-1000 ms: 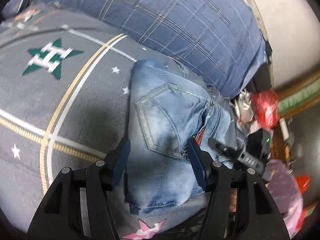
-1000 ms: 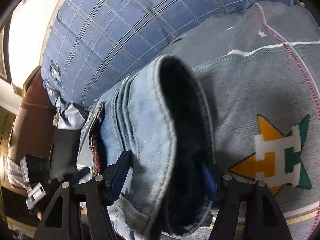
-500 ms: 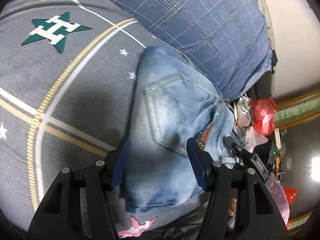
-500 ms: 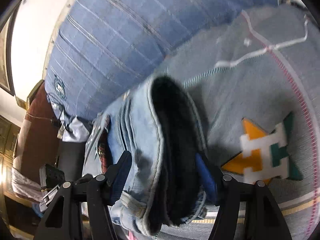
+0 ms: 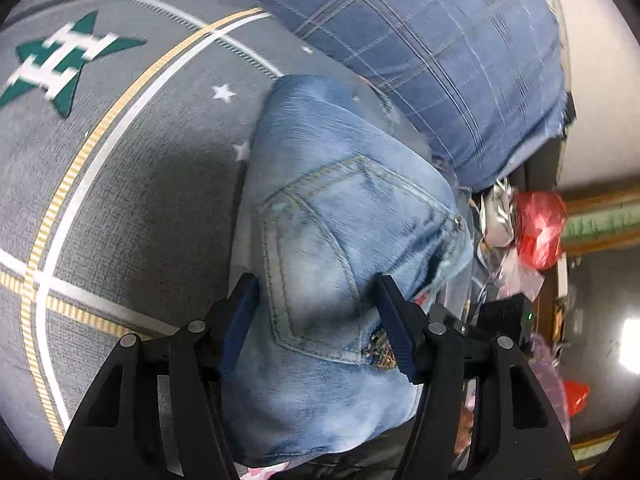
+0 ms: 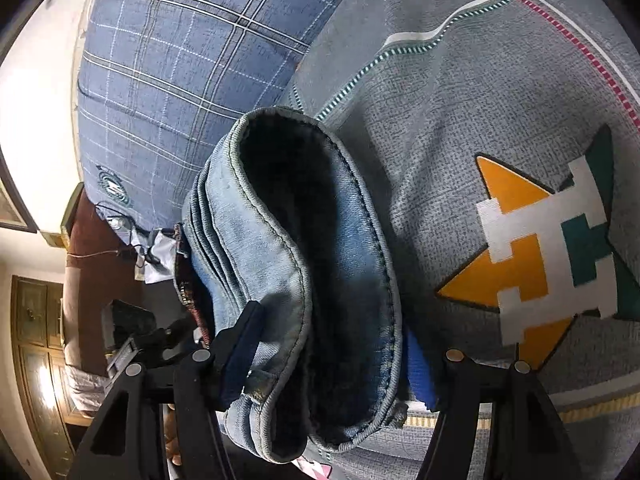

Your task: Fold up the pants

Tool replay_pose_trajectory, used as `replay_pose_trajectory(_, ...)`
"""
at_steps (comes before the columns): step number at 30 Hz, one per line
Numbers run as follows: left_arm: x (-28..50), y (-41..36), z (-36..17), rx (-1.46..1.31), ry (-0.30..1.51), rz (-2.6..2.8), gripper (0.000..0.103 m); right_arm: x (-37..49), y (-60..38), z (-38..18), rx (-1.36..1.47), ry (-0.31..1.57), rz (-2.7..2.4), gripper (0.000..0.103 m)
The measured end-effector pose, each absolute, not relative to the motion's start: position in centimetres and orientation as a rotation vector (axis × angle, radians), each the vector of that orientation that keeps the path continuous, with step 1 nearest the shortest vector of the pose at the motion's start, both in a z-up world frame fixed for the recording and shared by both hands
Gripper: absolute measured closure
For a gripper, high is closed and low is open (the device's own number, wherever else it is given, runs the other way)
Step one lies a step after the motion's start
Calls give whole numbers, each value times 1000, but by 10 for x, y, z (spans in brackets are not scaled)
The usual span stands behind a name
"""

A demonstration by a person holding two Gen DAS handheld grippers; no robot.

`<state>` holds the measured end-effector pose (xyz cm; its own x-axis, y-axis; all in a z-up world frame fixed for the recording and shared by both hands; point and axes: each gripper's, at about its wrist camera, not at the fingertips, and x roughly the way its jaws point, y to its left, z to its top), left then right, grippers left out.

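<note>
Light blue jeans [image 5: 340, 240] lie folded into a bundle on a grey bedspread [image 5: 120, 200], back pocket up. My left gripper [image 5: 316, 316] is open, its jaws straddling the bundle's near end without pinching it. In the right wrist view the jeans [image 6: 280, 248] show a dark open hem or waist opening. My right gripper [image 6: 332, 348] is open too, one finger on each side of the thick denim fold; its right pad is partly hidden behind the cloth.
A blue plaid pillow [image 5: 420, 40] lies just behind the jeans, also in the right wrist view [image 6: 180, 60]. Past the bed edge sit a red plastic bag [image 5: 540, 228] and clutter. The bedspread [image 6: 500, 120] extends right with a star emblem [image 6: 540, 256].
Both cameras shifted slightly over the bundle. The jeans stay in place on the bed and both grippers stay open around them.
</note>
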<state>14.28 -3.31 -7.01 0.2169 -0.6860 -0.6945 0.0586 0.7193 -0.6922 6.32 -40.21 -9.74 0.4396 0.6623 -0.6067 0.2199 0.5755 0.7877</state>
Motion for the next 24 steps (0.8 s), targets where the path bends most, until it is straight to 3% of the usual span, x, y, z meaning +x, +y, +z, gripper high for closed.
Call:
replay_pose_trajectory(7,147,-28,-86,-690,1287,-536,43,69,-389,-96,849,1150,314,52)
replay_pose_trajectory(10,142,-31,-77,-642,1242,-536,66,71,-385,-92,804,1144,304,61)
replay_pose_trajectory(14,133,-28,-68,-659,1180,-551,79,68,-376,-81,721,1100,298,77)
replay_pose_trajectory(24,96,0,-38,-653,1037,-554,84,49,-341,-49,629,967,312,86)
